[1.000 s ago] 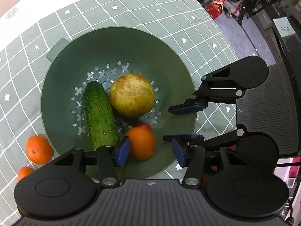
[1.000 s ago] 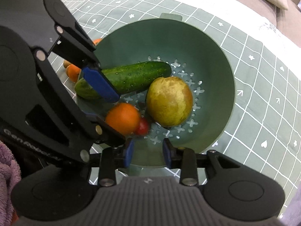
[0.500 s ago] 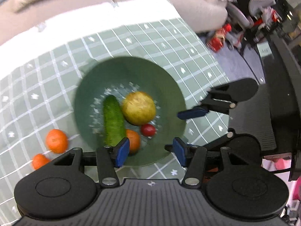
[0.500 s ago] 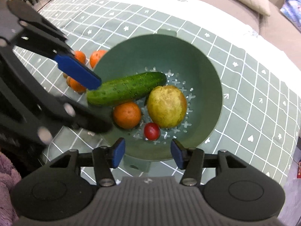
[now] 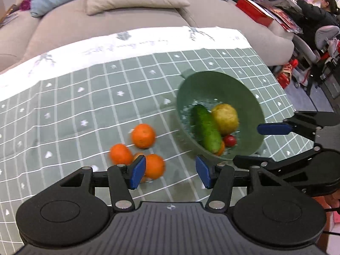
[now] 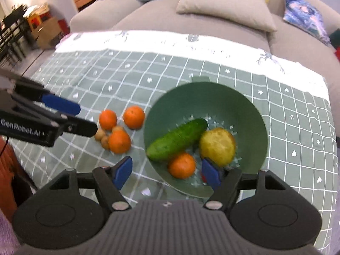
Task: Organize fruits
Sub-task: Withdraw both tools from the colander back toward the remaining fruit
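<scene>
1. Fingers first: the left gripper [image 5: 171, 174] has its blue-padded fingers [image 5: 138, 171] spread wide with nothing between them, hovering above the surface just in front of the loose oranges. The right gripper [image 6: 166, 173] is spread just as wide and holds nothing either, sitting over the near rim of the colander.
2. The green colander [image 6: 250, 114] sits on the checked green tablecloth [image 6: 119, 78] and holds four things: one cucumber [image 6: 177, 139] lying on a slant, one yellowish pear [image 6: 217, 145] right beside it, one orange [image 6: 182, 165] at the near end of the cucumber, and one small red tomato [image 5: 229, 140], which only shows properly in the left wrist view.
3. Outside the colander, to its left on the cloth, there are three loose oranges [image 6: 133, 116] bunched close together.
4. Tucked in with them is a cluster of small tan fruits [image 6: 99, 135]. I can make out about three, but it's blurry, so I can't give a firm count.
5. Behind the surface there's a grey sofa [image 6: 161, 19] with a beige cushion [image 6: 225, 7] on it.
</scene>
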